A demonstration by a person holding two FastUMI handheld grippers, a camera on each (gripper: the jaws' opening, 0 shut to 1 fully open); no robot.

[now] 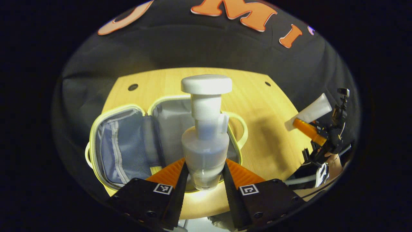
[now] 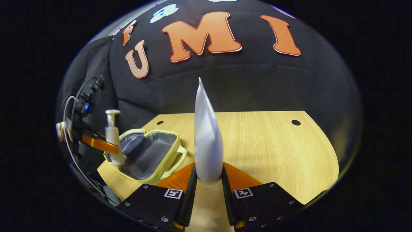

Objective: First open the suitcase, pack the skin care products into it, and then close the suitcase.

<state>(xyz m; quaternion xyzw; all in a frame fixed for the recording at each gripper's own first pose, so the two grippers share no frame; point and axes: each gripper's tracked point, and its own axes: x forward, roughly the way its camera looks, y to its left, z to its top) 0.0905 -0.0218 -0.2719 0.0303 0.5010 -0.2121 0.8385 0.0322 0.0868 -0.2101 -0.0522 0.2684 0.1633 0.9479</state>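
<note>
Wooden surface [image 2: 264, 145] carrying the suitcase [image 1: 128, 145], a small yellow-trimmed case lying open at its left side. Left tongs [image 1: 203, 175] gripping a white pump bottle [image 1: 206, 129] upright, hovering over the open case. Right tongs [image 2: 208, 180] pinching a white tube [image 2: 207, 141] by its lower end, above bare wood right of the case

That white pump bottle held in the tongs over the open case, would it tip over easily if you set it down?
Probably. The pump bottle is tall, with a wide pump head on a narrow neck, so it looks top-heavy. Its clear base looks almost empty, so it is likely light. The smooth plastic may slip, though the left tongs grip it on both sides above the open case.
</note>
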